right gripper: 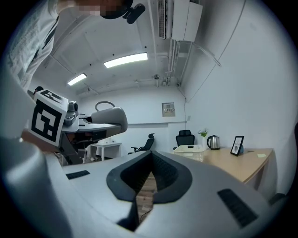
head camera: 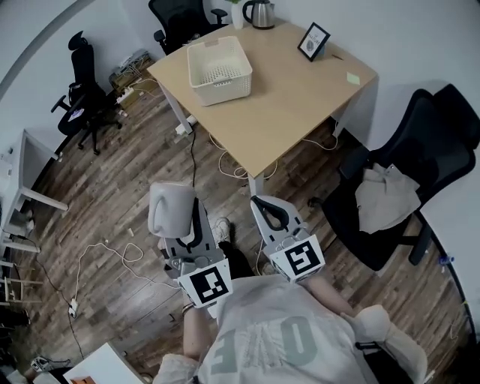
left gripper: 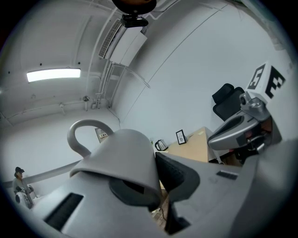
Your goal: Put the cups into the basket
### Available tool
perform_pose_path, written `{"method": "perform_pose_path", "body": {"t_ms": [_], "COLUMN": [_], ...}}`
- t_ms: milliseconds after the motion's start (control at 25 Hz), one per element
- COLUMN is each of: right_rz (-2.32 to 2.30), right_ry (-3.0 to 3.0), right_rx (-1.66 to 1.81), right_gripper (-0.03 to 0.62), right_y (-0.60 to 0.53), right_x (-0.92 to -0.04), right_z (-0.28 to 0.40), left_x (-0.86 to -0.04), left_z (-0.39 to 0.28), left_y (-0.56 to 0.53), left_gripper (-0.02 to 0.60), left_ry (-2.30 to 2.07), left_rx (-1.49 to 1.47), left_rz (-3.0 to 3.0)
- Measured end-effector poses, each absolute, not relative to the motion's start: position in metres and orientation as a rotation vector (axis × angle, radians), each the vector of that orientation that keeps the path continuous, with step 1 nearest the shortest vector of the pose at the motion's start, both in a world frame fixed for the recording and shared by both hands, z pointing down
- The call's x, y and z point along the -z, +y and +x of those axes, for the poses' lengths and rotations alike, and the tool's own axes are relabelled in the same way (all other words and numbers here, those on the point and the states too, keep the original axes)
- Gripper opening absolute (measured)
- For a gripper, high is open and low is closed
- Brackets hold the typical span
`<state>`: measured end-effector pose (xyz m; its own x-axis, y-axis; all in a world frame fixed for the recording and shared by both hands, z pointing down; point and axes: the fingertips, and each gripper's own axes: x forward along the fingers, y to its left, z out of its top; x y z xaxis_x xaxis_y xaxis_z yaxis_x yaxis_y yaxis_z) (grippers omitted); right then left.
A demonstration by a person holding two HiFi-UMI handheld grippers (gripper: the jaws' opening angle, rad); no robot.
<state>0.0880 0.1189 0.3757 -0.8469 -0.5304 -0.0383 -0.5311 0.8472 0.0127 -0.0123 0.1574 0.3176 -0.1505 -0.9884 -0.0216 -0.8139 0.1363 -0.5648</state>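
A pale grey cup (head camera: 169, 207) with a loop handle is clamped in my left gripper (head camera: 186, 223), held low over the wooden floor in front of the table. In the left gripper view the cup (left gripper: 122, 157) lies upside-down against the dark pad (left gripper: 174, 174), its handle up-left. My right gripper (head camera: 271, 213) is beside it, shut with nothing in it; its pads (right gripper: 160, 169) meet at the tips. The cream perforated basket (head camera: 219, 70) stands on the far-left part of the table and looks empty from above. It also shows small in the right gripper view as the basket (right gripper: 190, 151).
The light wood table (head camera: 285, 105) carries a kettle (head camera: 259, 13), a framed picture (head camera: 313, 40) and a green sticky note (head camera: 352, 77). A black chair with cloth on it (head camera: 390, 195) stands to the right, another chair (head camera: 82, 97) to the left. Cables (head camera: 112, 259) lie on the floor.
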Motion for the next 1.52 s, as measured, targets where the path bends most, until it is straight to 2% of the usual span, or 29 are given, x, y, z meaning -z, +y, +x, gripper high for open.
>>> {"method": "perform_pose_path", "body": {"t_ms": [200, 400, 1200, 1520], "right_rz": [-0.902, -0.851, -0.977, -0.983], "right_ry": [2.989, 3.061, 2.974, 2.957], "right_rx": [-0.035, -0.04, -0.021, 0.028], "right_gripper": [-0.002, -0.002, -0.002, -0.003], "right_y": [0.089, 0.064, -0.105, -0.14], "right_x": [-0.375, -0.388, -0.345, -0.349], "right_z": [0.073, 0.027, -0.184, -0.222], "left_x": [-0.321, -0.331, -0.295, -0.298], "left_z": [-0.018, -0.042, -0.267, -0.316], "left_y": [0.118, 0.077, -0.053, -0.094], "left_gripper": [0.049, 0.049, 0.049, 0.049], "left_ry": [1.978, 1.927, 1.856, 1.867], "left_rx": [0.582, 0.516, 0.423, 0.398], "left_rz": [-1.814, -1.865, -1.924, -1.993]}}
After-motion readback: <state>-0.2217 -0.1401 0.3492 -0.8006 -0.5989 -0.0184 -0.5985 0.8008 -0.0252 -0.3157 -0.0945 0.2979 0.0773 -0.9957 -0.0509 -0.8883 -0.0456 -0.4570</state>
